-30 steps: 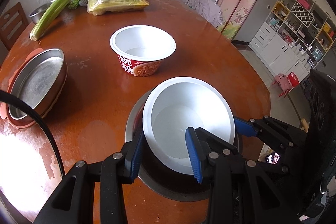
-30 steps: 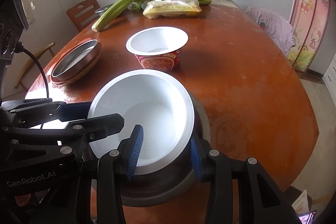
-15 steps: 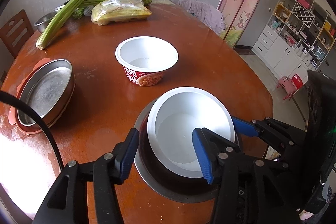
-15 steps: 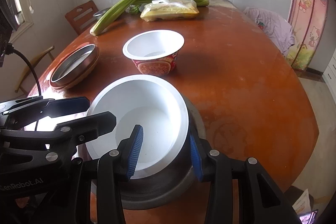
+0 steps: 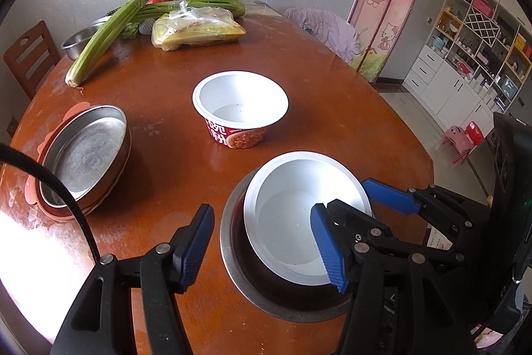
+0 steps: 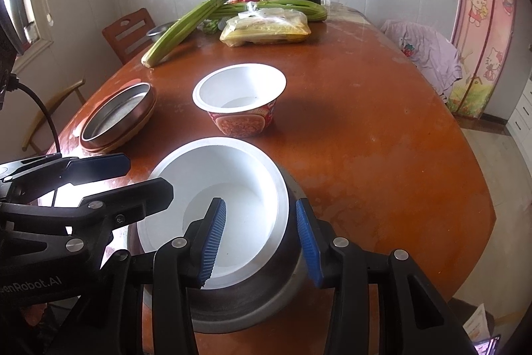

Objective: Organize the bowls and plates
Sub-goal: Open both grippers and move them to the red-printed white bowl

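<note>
On the round brown table [image 5: 332,95], a white bowl [image 5: 299,215] sits nested in a steel bowl [image 5: 239,275]. The left gripper [image 5: 266,245], jaws just opening, straddles their near rim, touching neither. The right gripper [image 6: 262,238] brackets both bowls' right wall; contact is unclear. Beyond stand a noodle cup [image 5: 239,108] and stacked plates [image 5: 83,152].

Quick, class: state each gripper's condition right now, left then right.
Left gripper: jaws open, just been opening, white bowl rim between them, released.
Right gripper: jaws astride the bowl's rim; grip cannot be told.
</note>
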The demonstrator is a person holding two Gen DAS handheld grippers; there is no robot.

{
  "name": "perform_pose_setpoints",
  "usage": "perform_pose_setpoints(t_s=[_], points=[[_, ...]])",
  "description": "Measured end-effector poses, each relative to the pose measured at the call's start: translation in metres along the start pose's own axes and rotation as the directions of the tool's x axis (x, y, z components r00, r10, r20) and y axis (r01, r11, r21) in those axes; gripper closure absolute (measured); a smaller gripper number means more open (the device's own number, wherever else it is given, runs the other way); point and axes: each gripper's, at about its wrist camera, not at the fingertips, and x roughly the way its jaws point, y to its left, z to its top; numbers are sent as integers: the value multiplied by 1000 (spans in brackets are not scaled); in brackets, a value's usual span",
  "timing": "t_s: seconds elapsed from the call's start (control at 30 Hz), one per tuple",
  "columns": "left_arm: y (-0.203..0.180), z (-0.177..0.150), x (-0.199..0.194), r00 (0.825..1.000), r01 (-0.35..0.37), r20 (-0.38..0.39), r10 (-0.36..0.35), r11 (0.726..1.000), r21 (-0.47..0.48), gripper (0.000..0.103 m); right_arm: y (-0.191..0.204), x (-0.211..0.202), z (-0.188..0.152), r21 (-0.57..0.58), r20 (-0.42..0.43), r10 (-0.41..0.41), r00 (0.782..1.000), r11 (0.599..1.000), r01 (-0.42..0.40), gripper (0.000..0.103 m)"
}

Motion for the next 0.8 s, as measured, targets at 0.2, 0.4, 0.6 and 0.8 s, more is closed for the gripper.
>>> perform_pose_setpoints(t_s=[0.2, 0.4, 0.6, 0.8], points=[[2, 4, -1, 1000, -15, 11, 15, 1000, -3, 40, -2, -2, 2, 3, 7, -2, 1000, 1000, 2, 57], [5, 8, -2, 1000, -22, 20, 22, 1000, -8, 37, -5, -2, 8, 6, 9, -6, 1000, 1000, 6, 54], [9, 14, -4, 999, -31, 30, 32, 999, -11, 34, -4, -3, 14, -1, 10, -7, 1000, 1000, 7, 53], [13, 22, -6, 998, -44, 40, 44, 999, -12, 32, -4, -2, 23, -7, 5, -7, 1000, 1000, 7, 53]])
